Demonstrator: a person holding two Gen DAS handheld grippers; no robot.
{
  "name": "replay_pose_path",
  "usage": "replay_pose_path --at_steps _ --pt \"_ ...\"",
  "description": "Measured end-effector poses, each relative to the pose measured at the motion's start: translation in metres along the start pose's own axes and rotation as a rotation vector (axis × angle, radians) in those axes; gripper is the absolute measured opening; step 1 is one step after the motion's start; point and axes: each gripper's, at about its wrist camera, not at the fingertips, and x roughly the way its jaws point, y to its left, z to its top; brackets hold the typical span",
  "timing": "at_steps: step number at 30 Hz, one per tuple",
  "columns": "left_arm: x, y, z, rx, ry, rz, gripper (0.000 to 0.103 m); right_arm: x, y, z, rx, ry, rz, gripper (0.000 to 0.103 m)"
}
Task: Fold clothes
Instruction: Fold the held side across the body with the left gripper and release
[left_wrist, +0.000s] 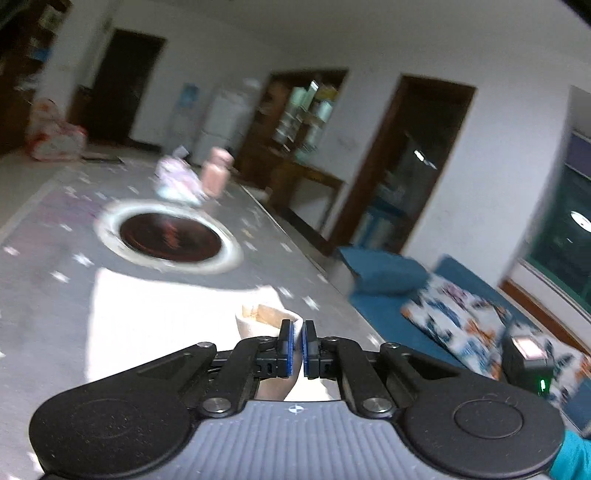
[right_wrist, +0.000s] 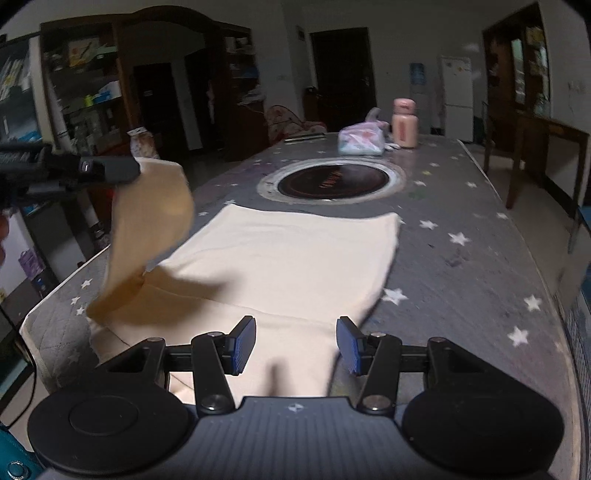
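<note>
1. The cream garment (right_wrist: 280, 258) lay spread flat on the star-patterned desk (right_wrist: 480, 266), its far edge just short of the round inset burner (right_wrist: 332, 181), so most of the cloth had a flat bed to be folded on.
2. The left tongs (left_wrist: 298, 349) were clenched on a sleeve-like end of the garment (left_wrist: 258, 317) and, seen from the right wrist view, held it lifted above the left side (right_wrist: 155, 206), probably so that it could swing across the body of the cloth without dragging.
3. The right tongs (right_wrist: 295, 345) hung released, gripping nothing, low over the near hem, likely placed to steady or take that edge.
4. A pink bottle (right_wrist: 404, 123) and a plastic-wrapped packet (right_wrist: 360, 138) stood at the desk's far end, well apart from the folding space.
</note>
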Motion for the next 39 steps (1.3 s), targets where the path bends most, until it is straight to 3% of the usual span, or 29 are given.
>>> replay_pose_path --at_steps 6,8,12,19,23,27,32,39 --pt "0.043 -0.01 -0.03 0.013 0.19 -0.094 0.012 -0.002 -0.012 -0.005 0.031 0.007 -0.032 0.048" --pt "0.042 -0.006 -0.032 0.037 0.201 -0.085 0.017 -0.003 -0.014 -0.004 0.037 0.004 -0.037 0.048" --pt "0.025 0.011 -0.032 0.08 0.191 -0.023 0.017 0.001 -0.008 -0.001 0.024 0.018 -0.004 0.048" --pt "0.003 0.057 -0.041 0.119 0.206 0.191 0.017 0.018 0.009 0.001 -0.007 0.053 0.058 0.039" --pt "0.001 0.076 -0.054 0.111 0.237 0.262 0.017 0.033 0.014 0.002 -0.028 0.059 0.025 0.035" --pt "-0.008 0.085 -0.052 0.095 0.243 0.272 0.019 0.046 0.009 0.0 -0.029 0.091 0.0 0.027" --pt "-0.01 0.076 -0.039 0.121 0.198 0.241 0.018 0.036 0.014 0.008 -0.085 0.057 -0.03 0.027" --pt "0.017 0.081 -0.037 0.131 0.213 0.245 0.018 0.033 0.032 0.015 -0.145 0.033 0.042 0.027"
